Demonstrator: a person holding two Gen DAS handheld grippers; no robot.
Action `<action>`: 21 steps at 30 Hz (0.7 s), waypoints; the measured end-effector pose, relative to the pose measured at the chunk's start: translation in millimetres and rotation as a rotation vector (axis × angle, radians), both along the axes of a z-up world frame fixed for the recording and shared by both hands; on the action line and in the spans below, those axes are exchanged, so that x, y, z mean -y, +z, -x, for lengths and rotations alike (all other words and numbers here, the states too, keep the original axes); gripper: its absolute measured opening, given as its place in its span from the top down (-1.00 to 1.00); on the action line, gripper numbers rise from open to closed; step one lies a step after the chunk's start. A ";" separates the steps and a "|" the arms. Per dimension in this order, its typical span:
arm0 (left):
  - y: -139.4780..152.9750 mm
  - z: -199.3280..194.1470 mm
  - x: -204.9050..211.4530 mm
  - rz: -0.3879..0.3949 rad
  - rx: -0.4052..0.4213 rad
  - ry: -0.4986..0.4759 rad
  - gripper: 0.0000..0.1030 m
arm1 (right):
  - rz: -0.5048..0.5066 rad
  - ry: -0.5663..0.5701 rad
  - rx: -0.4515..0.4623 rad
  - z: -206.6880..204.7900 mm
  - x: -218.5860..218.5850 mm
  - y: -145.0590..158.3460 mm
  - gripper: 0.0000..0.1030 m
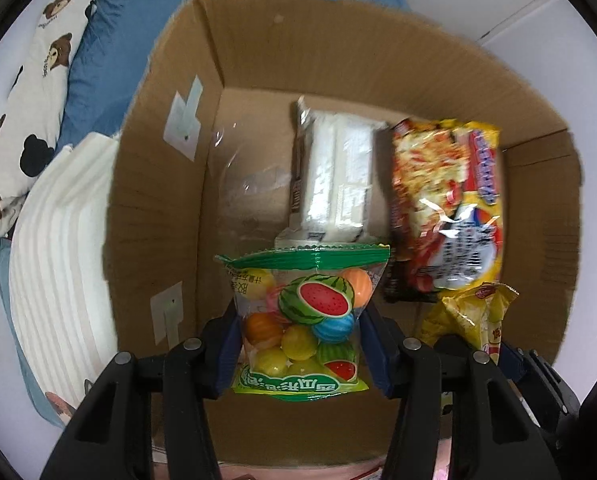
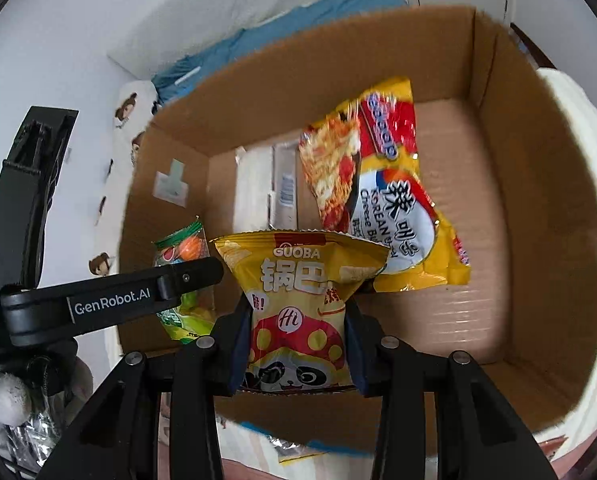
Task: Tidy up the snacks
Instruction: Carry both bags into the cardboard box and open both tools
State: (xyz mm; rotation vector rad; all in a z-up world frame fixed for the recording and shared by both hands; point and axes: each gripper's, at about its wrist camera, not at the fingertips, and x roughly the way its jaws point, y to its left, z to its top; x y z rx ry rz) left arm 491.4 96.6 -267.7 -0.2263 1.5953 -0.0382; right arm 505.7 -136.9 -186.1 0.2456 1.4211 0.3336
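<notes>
Leftmost, the left tongs (image 1: 300, 346) are clamped on a clear candy bag (image 1: 302, 324) with a watermelon picture, held over the cardboard box (image 1: 158, 184). Ahead of them, on the box floor, lie a white packet (image 1: 336, 176) and a noodle packet (image 1: 446, 208). Beside them, the right tongs (image 2: 298, 344) pinch a yellow crisps bag (image 2: 298, 300) above the same box.

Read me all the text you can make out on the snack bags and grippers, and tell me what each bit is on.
"GUOBA", "锅巴", "Hi": Guoba snack bag, held in the right gripper.
"KOREAN", "Cheese": instant noodle packet in the cardboard box.
"GenRobot.AI": left gripper.
Watermelon candy bag: green Chinese print, upside down, unreadable.
White packet: print too blurred.
</notes>
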 end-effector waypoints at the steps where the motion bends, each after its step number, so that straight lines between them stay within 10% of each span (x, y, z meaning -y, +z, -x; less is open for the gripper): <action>1: -5.9 0.0 0.3 0.005 -0.012 -0.002 0.02 | 0.005 0.003 -0.006 -0.1 -1.1 -4.0 0.17; 5: -21.7 1.8 0.8 0.000 -0.058 -0.005 0.02 | 0.009 0.012 -0.044 -3.0 -4.7 -19.2 0.11; 9: -24.6 4.1 -1.0 -0.003 -0.056 0.005 -0.01 | 0.057 0.026 -0.089 -8.5 -9.2 -29.1 -0.88; 15: -5.9 5.9 5.2 -0.038 0.002 -0.017 -0.70 | 0.089 0.033 -0.099 -9.1 -7.3 -24.8 -0.88; 21: 21.9 14.5 4.7 -0.038 0.056 -0.002 -0.70 | 0.108 0.037 -0.078 -2.4 -3.1 -9.4 -0.88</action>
